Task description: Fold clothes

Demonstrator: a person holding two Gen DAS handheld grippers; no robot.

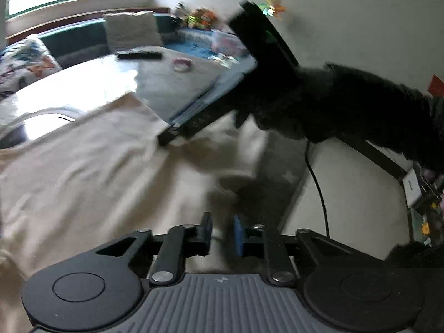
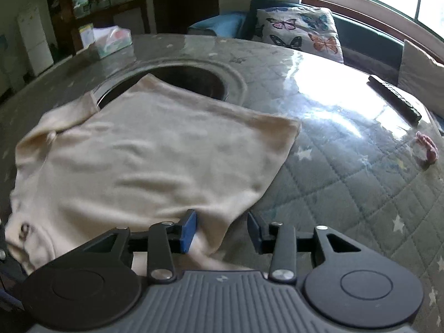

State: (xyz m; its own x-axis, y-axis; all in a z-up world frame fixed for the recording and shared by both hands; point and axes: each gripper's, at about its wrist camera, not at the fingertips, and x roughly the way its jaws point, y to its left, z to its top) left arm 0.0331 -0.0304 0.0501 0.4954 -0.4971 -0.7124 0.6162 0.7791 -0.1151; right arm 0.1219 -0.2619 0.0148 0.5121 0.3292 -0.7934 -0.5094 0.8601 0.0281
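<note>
Right claw (image 2: 221, 231) spread around cream shirt (image 2: 155, 149) edge; left claw (image 1: 222, 234) pinching its fabric.

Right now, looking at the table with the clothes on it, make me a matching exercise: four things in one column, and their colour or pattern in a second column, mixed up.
Things:
1. garment
2. remote control
3. cushion
4. hair tie

Colour or pattern:
A. butterfly print
B. pink
C. cream
D. black

Pairs: 1-C, 2-D, 3-A, 4-B
</note>
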